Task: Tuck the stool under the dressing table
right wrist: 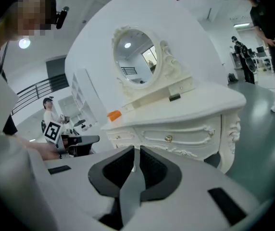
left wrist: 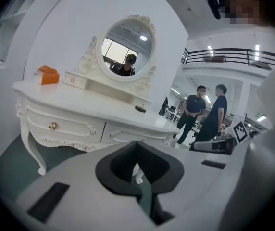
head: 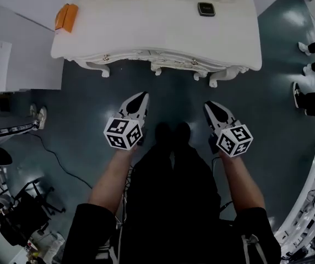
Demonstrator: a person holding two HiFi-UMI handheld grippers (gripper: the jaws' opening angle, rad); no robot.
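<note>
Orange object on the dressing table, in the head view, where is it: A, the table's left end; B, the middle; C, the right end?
A: the orange object lies at the left end of the dressing table top, with a small dark item toward the right.

Dressing table, rear off top edge

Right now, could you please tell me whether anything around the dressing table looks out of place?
Nothing stands out. The dressing table stands square with its mirror upright, the orange box and a small dark item lie flat on top, and nothing is spilled. Only a cable trails loose across the floor at the left.
</note>
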